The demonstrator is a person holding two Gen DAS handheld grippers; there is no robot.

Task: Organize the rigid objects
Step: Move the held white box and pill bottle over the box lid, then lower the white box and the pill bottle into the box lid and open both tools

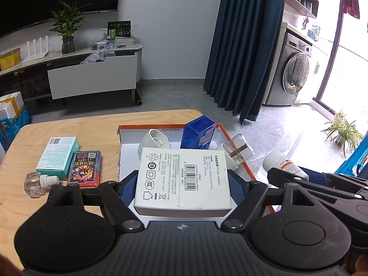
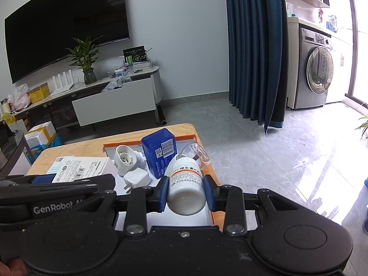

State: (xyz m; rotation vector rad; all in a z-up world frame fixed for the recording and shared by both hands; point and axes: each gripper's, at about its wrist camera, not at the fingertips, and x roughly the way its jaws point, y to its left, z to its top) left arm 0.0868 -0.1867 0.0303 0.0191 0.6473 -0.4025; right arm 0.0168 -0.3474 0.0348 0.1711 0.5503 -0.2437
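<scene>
Two claws are each holding one thing above the orange-rimmed tray (image 1: pixel 239 148) on the wooden surface (image 1: pixel 69 126) — the left claw (image 1: pixel 181 185) is gripping a white power adapter box (image 1: pixel 182 179) by its sides, and the right claw (image 2: pixel 186 194) is clamping a white vitamin bottle (image 2: pixel 186 191) lying on its side. Inside the tray a blue box (image 2: pixel 159 153), a white plug-in device (image 2: pixel 125 161) and a white charger (image 2: pixel 136 180) are sitting, while a teal box (image 1: pixel 58 156), a red card pack (image 1: pixel 85 166) and a small clear bottle (image 1: pixel 38 182) are lying on the surface just left of the tray.
</scene>
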